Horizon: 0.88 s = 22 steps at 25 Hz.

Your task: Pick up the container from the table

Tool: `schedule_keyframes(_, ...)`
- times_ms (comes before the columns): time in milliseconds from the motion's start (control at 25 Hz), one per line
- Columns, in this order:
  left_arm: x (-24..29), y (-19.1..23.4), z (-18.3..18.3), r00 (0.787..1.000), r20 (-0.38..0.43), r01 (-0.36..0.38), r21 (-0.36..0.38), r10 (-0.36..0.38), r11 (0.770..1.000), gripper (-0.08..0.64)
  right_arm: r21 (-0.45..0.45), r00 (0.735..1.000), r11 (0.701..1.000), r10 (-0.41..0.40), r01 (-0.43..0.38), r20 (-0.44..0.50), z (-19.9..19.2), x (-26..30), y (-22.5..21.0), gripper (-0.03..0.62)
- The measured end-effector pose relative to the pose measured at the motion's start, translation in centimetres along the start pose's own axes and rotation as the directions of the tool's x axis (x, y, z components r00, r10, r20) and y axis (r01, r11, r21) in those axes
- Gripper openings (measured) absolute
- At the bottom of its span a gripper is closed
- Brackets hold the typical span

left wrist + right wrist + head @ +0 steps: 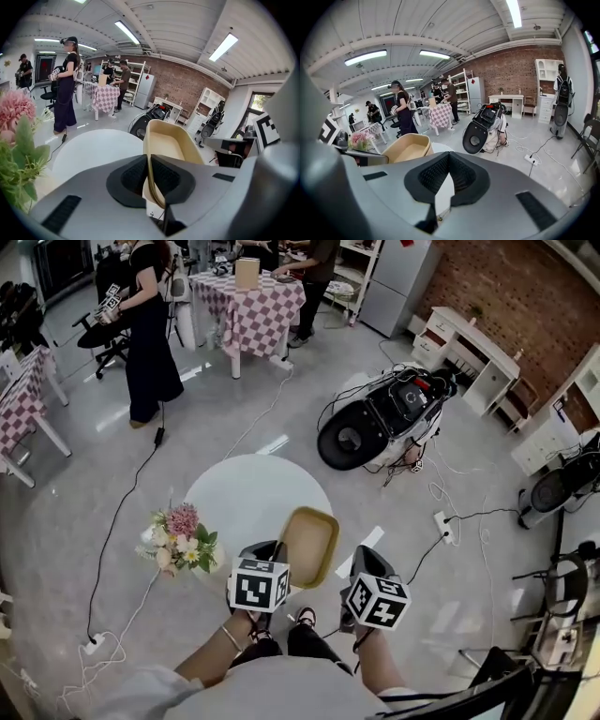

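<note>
In the head view, the left gripper (270,554) held the tan container (311,542) over the round surface's (244,493) edge, just left of the right gripper (367,563). In the left gripper view, the jaws were clenched on the container's rim. In the right gripper view, the jaws were clenched on nothing, with the container ahead-left.

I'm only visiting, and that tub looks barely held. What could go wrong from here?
1. The left gripper pinches just one thin wall of the container, so it may tilt or slip free.
2. The right gripper is shut and empty beside it, giving no support.
3. The flowers stand close by at the table's edge; a swing could knock them.
</note>
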<state>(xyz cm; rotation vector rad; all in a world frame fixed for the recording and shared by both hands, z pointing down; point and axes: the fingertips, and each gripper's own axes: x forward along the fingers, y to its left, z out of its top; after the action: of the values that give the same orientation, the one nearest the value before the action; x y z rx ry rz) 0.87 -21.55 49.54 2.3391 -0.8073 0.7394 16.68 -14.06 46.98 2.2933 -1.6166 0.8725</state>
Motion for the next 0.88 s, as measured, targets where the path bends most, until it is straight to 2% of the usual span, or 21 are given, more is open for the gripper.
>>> schedule_keyframes(520,3.0,-7.1,1.1,0.996,-0.027,0.088,0.08,-0.087,0.993,0.032,0.079,0.992,0.991,-0.116,0.111,0.054,0.6,-4.2,-7.9,0.025)
schedule_keyframes(880,4.6,-14.6,-0.5,0.994,-0.037,0.107,0.064,-0.105,0.992,0.032,0.144,0.985,0.979,-0.155,0.142,0.079,-0.3,-8.0,-16.6,0.025)
